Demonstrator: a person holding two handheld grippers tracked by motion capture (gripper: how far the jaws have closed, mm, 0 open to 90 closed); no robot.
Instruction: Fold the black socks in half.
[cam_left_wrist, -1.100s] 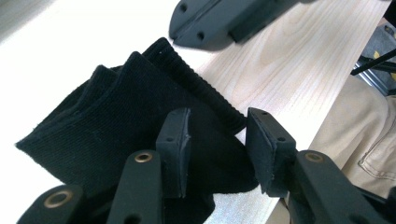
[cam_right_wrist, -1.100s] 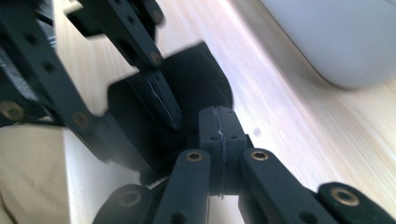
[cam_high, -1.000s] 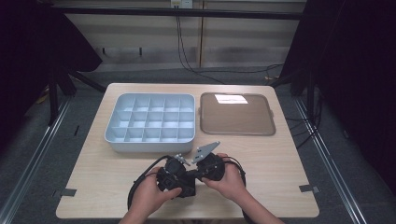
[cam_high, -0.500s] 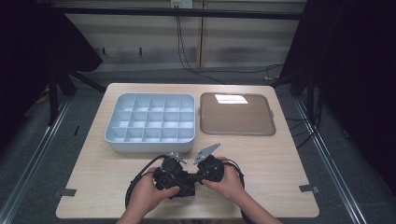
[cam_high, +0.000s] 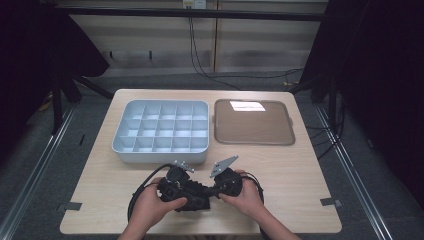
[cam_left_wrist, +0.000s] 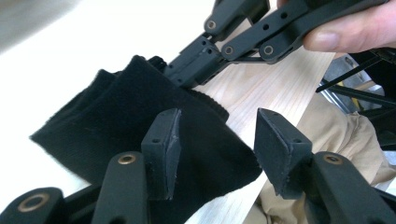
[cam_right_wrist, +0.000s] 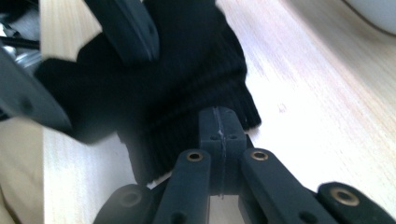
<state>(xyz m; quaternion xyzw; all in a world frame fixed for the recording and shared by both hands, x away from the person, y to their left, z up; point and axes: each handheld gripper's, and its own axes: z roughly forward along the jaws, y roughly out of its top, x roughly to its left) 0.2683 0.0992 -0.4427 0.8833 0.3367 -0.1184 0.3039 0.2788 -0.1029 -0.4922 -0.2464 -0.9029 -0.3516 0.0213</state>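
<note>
A black knitted sock (cam_left_wrist: 112, 116) lies on the wooden table near its front edge, between both hands (cam_high: 197, 199). My right gripper (cam_right_wrist: 219, 126) is shut on the sock's ribbed cuff (cam_right_wrist: 187, 79); in the left gripper view it comes in from the top (cam_left_wrist: 196, 60). Over the middle of the sock hovers my left gripper (cam_left_wrist: 219, 140), its jaws open and apart with the cloth below them. From above, the left gripper (cam_high: 186, 192) and the right gripper (cam_high: 214, 190) point at each other, close together.
A light blue tray (cam_high: 161, 150) with several empty compartments stands just beyond the hands. A brown flat tray (cam_high: 253, 125) sits at the back right. Black cables (cam_high: 140, 187) loop by the left hand. The table's front edge (cam_high: 200, 231) is close.
Both hands and grippers have shifted slightly toward the front edge of the table. The right gripper's hold on the sock looks the same.
</note>
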